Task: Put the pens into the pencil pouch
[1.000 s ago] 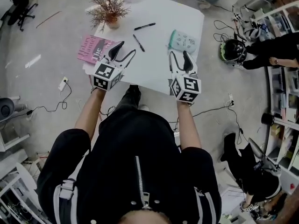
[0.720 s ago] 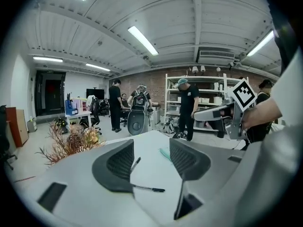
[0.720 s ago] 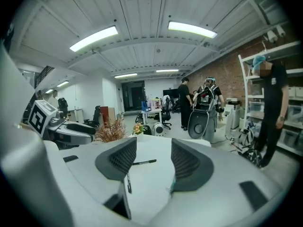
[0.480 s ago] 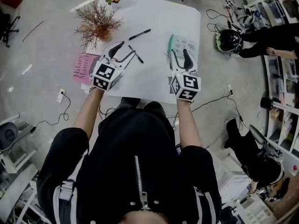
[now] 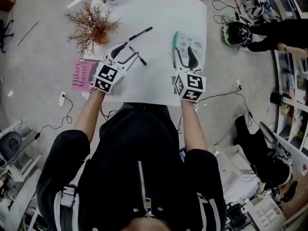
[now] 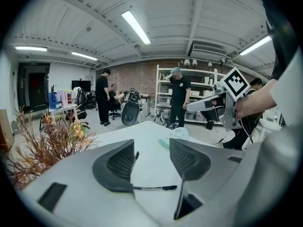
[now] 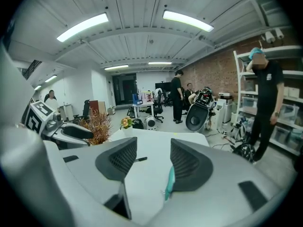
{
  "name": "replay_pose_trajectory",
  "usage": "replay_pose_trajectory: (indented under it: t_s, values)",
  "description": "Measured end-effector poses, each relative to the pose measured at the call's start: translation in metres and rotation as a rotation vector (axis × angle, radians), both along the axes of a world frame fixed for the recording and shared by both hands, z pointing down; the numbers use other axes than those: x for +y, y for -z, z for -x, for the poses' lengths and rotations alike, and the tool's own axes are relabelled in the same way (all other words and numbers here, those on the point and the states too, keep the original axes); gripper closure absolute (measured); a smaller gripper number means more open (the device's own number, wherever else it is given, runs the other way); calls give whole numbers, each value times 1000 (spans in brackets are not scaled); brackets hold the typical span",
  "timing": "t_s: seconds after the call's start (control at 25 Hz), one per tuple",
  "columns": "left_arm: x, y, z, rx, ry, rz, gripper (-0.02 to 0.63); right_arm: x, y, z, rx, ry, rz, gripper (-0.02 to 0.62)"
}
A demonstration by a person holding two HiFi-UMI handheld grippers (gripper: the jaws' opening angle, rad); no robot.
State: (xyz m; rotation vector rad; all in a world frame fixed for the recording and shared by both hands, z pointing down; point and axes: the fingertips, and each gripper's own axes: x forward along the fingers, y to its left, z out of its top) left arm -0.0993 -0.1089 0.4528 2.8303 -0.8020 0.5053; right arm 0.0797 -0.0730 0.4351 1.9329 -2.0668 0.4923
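Over table [image 5: 154,18], L claw [image 6: 152,162], R claw [image 7: 154,161] wide; left gripper view: pen [image 6: 156,187]; right gripper view: pouch [image 7: 169,181].

Grey concrete floor [image 5: 38,47] around the white desk [image 5: 159,13]; brick wall [image 6: 142,74], white shelves [image 6: 163,98], strip lights [image 6: 136,27] on a ribbed ceiling [image 6: 170,13].

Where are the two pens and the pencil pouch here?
Nearer pen [image 6: 156,187]: left gripper view, middle of barrel.
Farther pen [image 5: 140,32]: head view, middle of barrel.
Pencil pouch [image 5: 195,42]: head view, its printed white face.
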Motion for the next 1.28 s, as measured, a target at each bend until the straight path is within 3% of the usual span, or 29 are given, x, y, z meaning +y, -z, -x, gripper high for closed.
replay_pose_trajectory:
  t_s: [0.6,1.28]
  values:
    - [-11,-57,-14,-120,-46,74,370,-32,-79,-19,17,33,160,382]
    - [-13,-95,5,-218,-57,97,370,-54,-195,-37,148,80,419,391]
